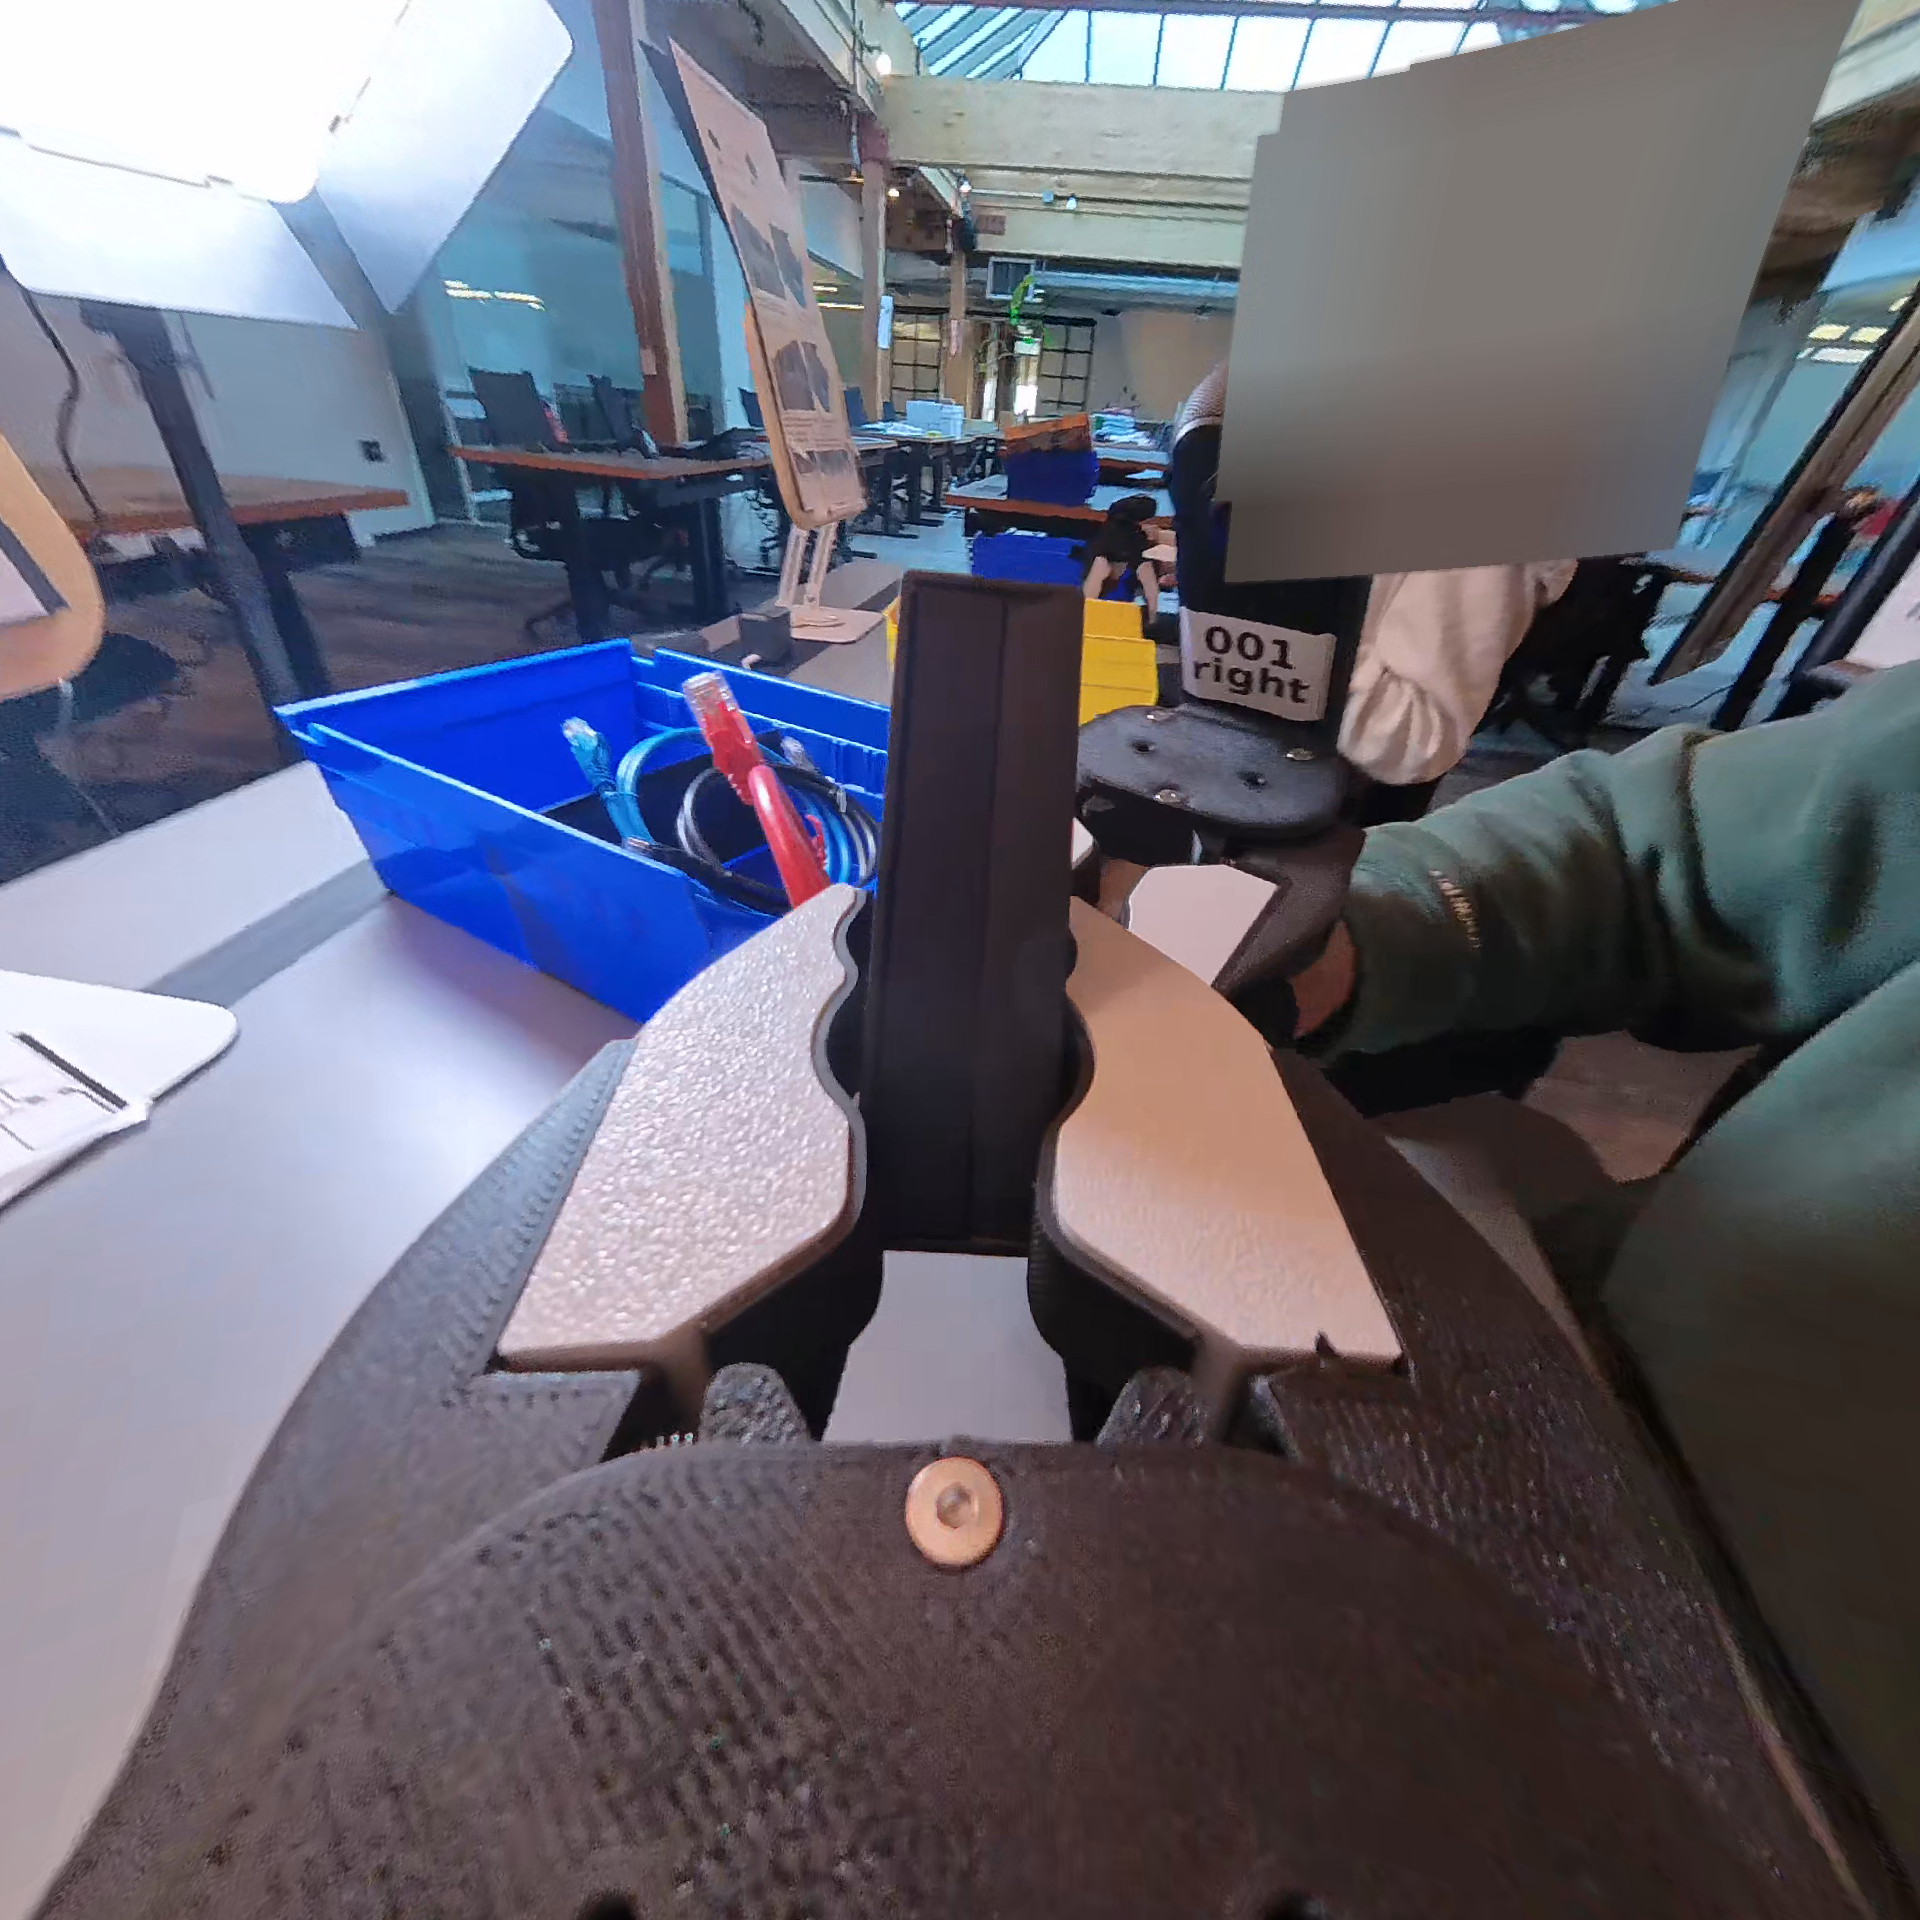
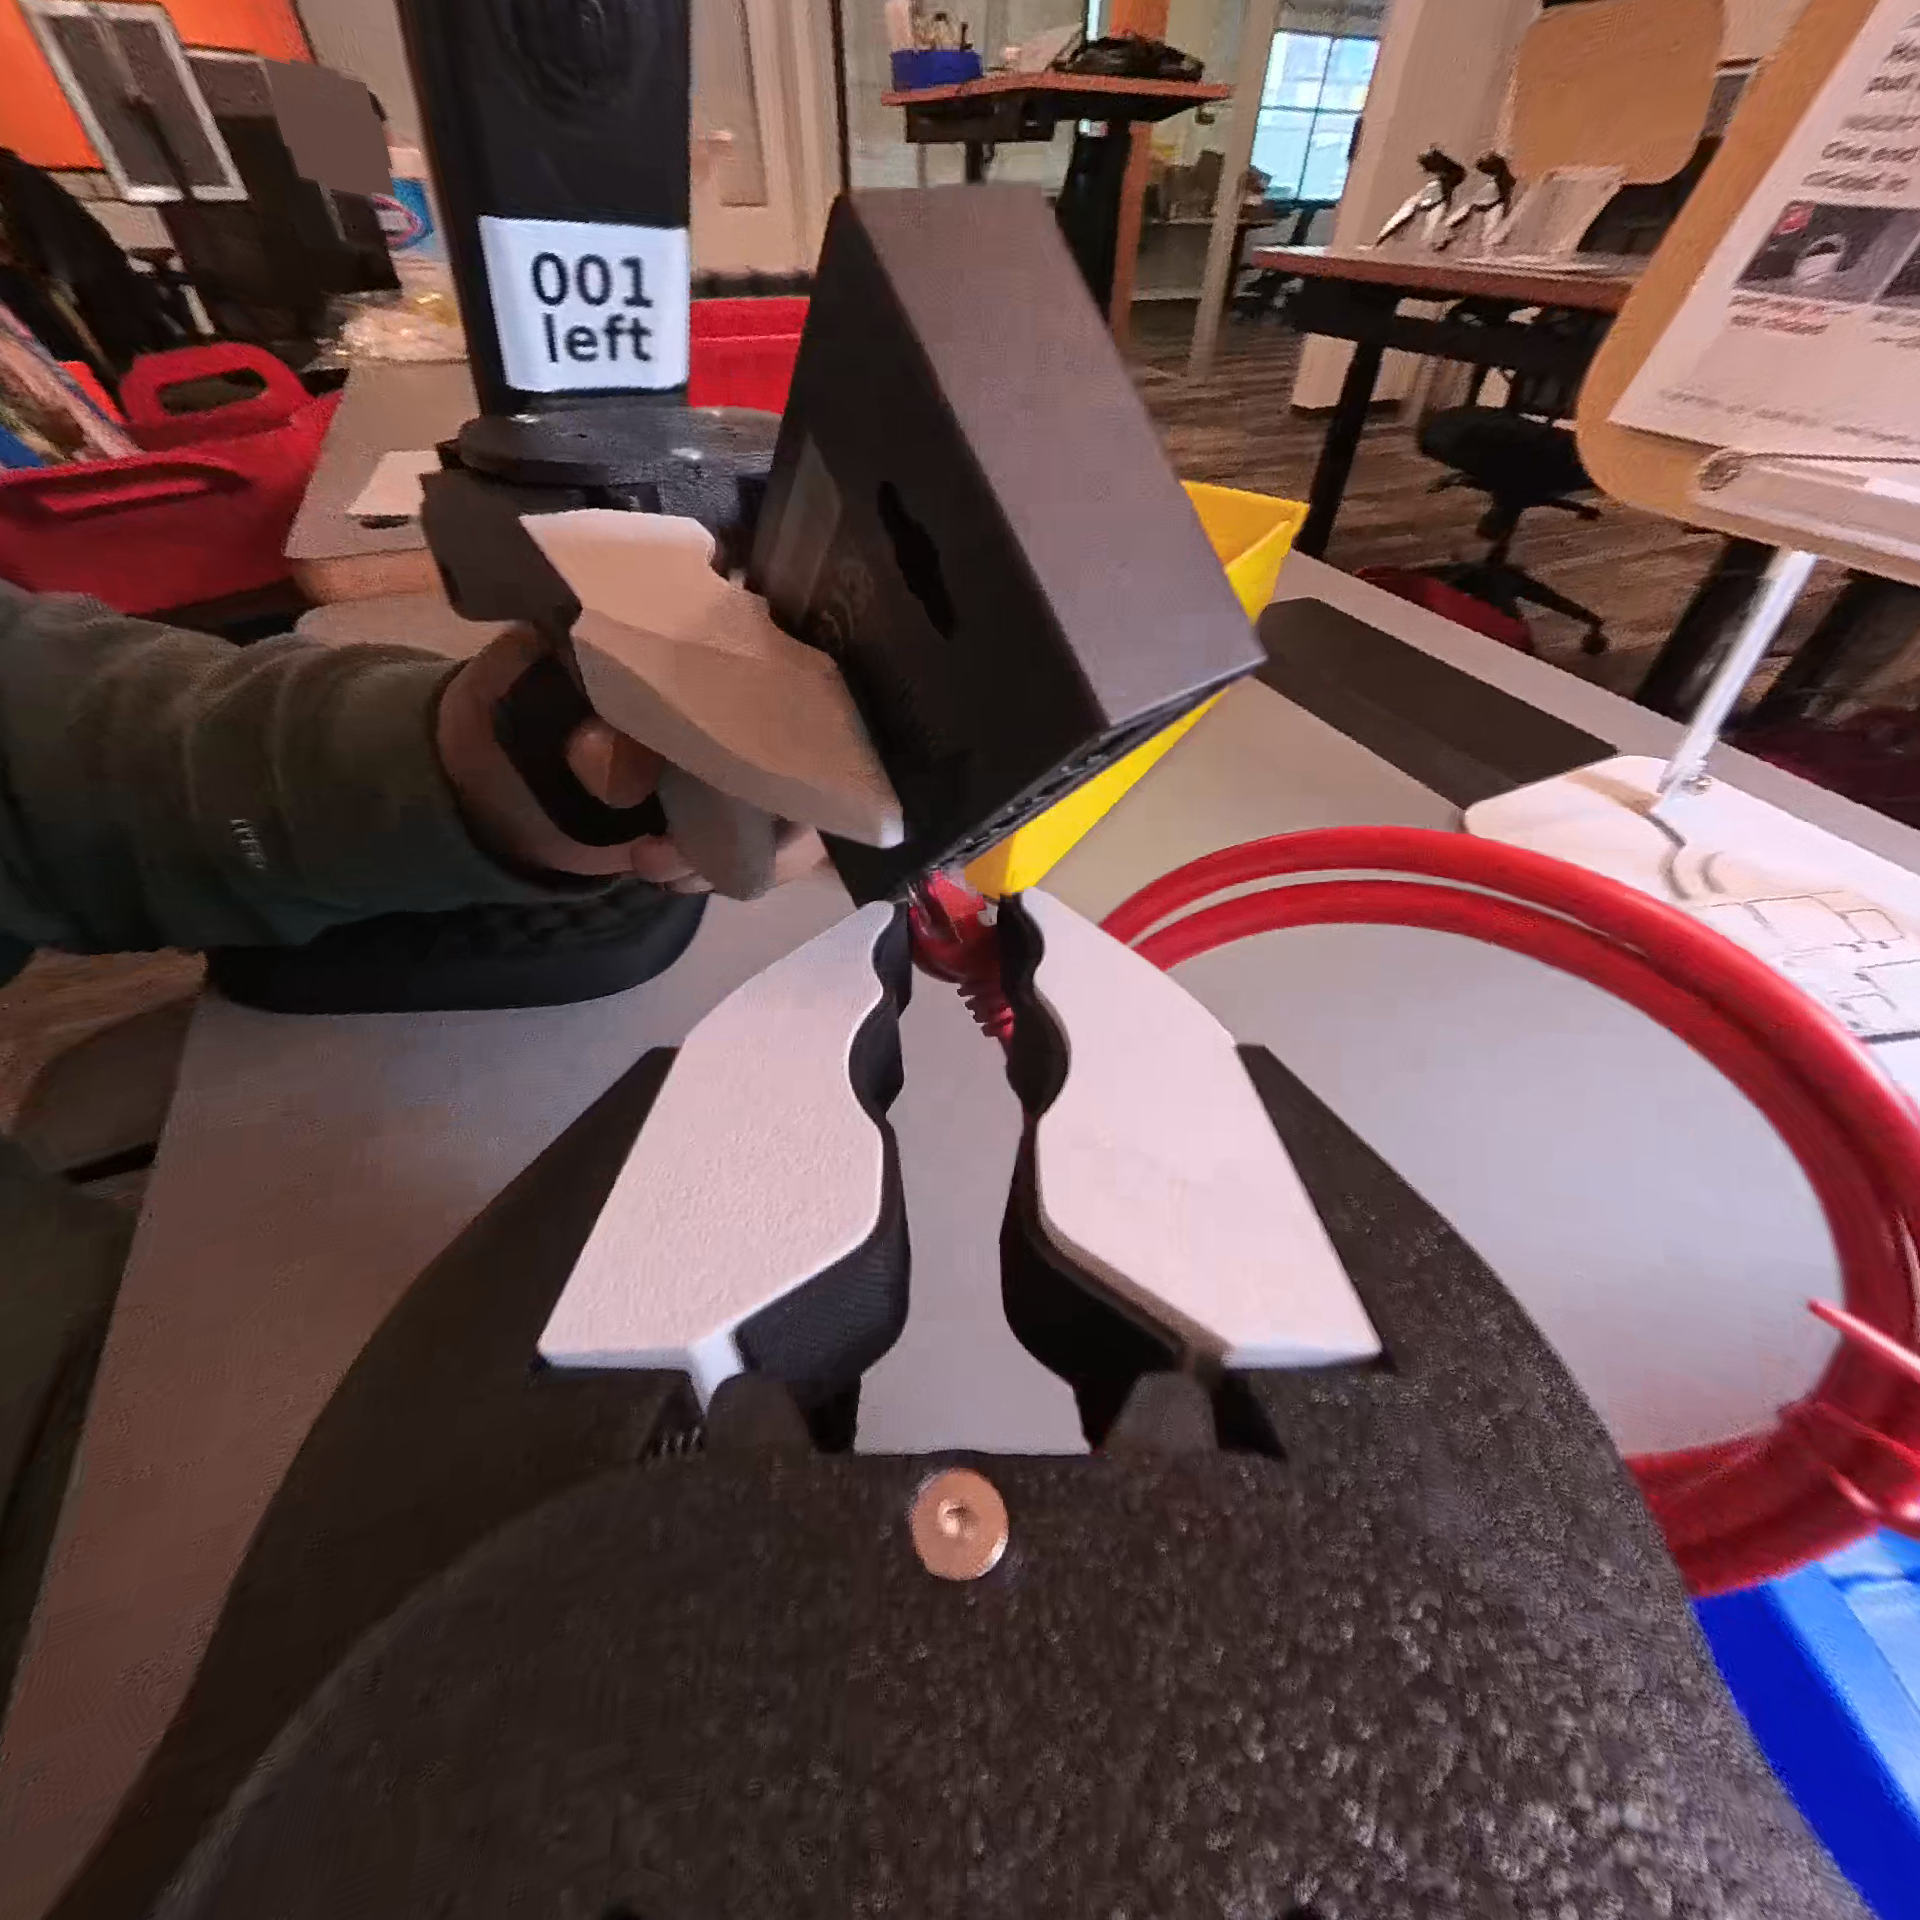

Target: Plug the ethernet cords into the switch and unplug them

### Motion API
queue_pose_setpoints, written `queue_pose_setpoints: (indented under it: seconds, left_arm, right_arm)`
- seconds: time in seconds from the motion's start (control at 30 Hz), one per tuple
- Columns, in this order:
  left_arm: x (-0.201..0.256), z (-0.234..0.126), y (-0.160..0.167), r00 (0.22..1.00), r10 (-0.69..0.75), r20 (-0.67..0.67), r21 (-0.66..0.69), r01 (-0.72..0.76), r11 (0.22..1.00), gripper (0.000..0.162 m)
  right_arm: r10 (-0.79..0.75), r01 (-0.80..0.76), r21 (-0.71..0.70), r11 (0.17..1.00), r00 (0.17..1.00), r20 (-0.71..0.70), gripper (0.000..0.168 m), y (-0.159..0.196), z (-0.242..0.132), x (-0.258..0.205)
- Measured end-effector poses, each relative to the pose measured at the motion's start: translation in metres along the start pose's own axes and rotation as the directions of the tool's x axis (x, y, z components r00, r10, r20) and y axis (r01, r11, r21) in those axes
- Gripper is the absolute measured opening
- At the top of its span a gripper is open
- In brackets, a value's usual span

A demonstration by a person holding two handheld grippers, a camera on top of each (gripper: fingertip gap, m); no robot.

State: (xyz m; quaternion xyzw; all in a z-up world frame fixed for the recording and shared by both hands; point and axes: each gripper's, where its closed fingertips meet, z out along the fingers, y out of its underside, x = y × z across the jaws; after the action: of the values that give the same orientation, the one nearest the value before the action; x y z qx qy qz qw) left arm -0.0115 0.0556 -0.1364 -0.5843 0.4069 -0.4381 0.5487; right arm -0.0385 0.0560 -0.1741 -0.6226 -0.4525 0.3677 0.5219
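Note:
My left gripper (image 1: 966, 920) is shut on the black switch (image 1: 977, 831) and holds it upright above the table. In the right wrist view the switch (image 2: 997, 499) is tilted, with the left gripper's near finger (image 2: 727, 675) clamped on its side. My right gripper (image 2: 954, 920) is shut on a red ethernet plug (image 2: 951, 940), which meets the switch's lower edge. I cannot tell whether the plug is seated. Its red cord (image 2: 1558, 914) loops off to the right.
A blue bin (image 1: 468, 800) on the grey table holds blue, black and red cords, with a red plug (image 1: 722, 717) sticking up. A yellow bin (image 2: 1242, 540) stands behind the switch. A paper stand (image 2: 1704, 727) is at right, and a paper sheet (image 1: 62, 1081) at left. About 4 centimeters separates my left fingertips from my right.

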Motion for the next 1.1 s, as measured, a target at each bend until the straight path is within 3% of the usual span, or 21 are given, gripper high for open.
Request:
queue_pose_setpoints:
  seconds: [0.17, 0.3, 0.5, 0.6, 0.77, 1.1]
  left_arm:
    - [-0.001, 0.006, -0.011, 0.988, 0.124, 0.093, 0.02, -0.126, 0.992, 0.031]
    - [0.006, 0.011, -0.006, 0.986, 0.161, 0.037, 0.008, -0.161, 0.987, 0.031]
    - [0.008, 0.007, 0.001, 0.998, -0.014, -0.062, -0.026, 0.012, 1.0, 0.031]
    - [0.011, 0.006, 0.004, 0.998, 0.019, -0.064, -0.064, -0.023, 0.998, 0.03]
    - [0.019, 0.004, 0.013, 0.978, -0.117, -0.173, -0.113, 0.099, 0.989, 0.031]
    - [0.036, 0.004, 0.021, 0.974, 0.045, -0.224, -0.159, -0.082, 0.984, 0.031]
  right_arm:
    - [0.006, -0.002, 0.046, 0.999, 0.996, -0.093, 0.016, -0.009, -0.006, 0.008]
    - [0.048, -0.046, 0.027, 0.999, 0.996, -0.074, 0.016, -0.002, -0.011, 0.006]
    - [0.114, -0.113, -0.047, 0.992, 0.993, 0.018, 0.016, 0.004, -0.009, -0.002]
    - [0.131, -0.127, -0.07, 0.989, 0.99, 0.055, 0.015, 0.007, -0.007, -0.006]
    - [0.132, -0.117, -0.13, 0.985, 0.984, 0.118, 0.014, 0.015, -0.009, -0.017]
    - [0.162, -0.14, -0.122, 0.983, 0.967, 0.198, 0.013, 0.02, -0.014, -0.026]
